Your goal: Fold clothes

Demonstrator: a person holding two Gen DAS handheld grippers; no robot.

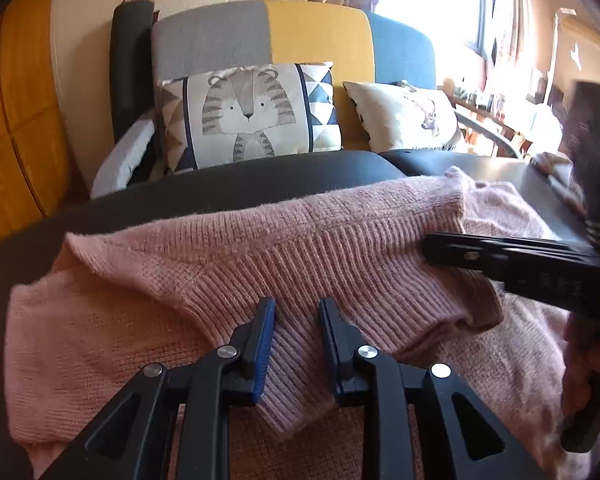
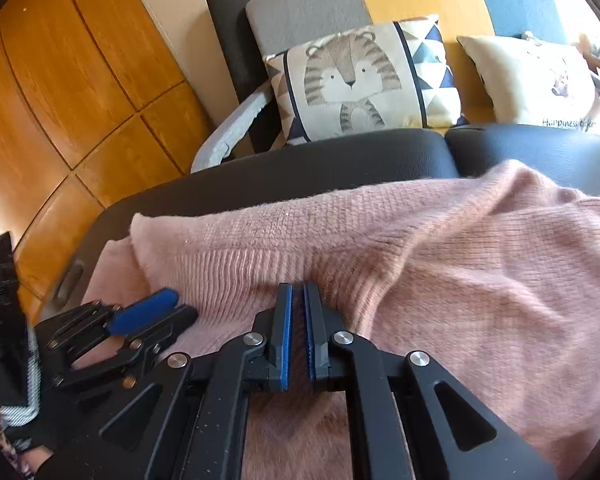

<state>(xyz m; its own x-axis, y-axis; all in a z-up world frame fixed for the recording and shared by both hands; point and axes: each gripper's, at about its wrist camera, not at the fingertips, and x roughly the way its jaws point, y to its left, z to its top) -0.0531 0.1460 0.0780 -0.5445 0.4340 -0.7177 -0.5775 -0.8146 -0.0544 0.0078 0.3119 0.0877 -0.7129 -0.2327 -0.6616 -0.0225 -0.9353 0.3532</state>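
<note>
Plainly, the pink sweater (image 1: 260, 264) lies spread and partly folded on a dark counter (image 1: 260, 176), its far edge running just short of the counter's rim, with a bare strip of dark surface beyond it. Past that rim stands a sofa (image 1: 312, 28) with a tiger cushion (image 1: 248, 114) and a cream cushion (image 1: 404, 118); wooden panelling (image 2: 68, 92) closes off the left side.

The left gripper (image 1: 296, 308) has its fingers apart, with a ribbed strip of the sweater running between the blue pads without being pinched. The right gripper (image 2: 297, 292) has its fingers nearly together, a narrow slit between the pads; whether they pinch the knit I cannot tell, since the tips press into the fuzzy fabric.

In the left wrist view the right gripper comes in from the right edge, mostly cut off and dark. The sweater's near edge is hidden under both tools, and its right part runs out of frame.
</note>
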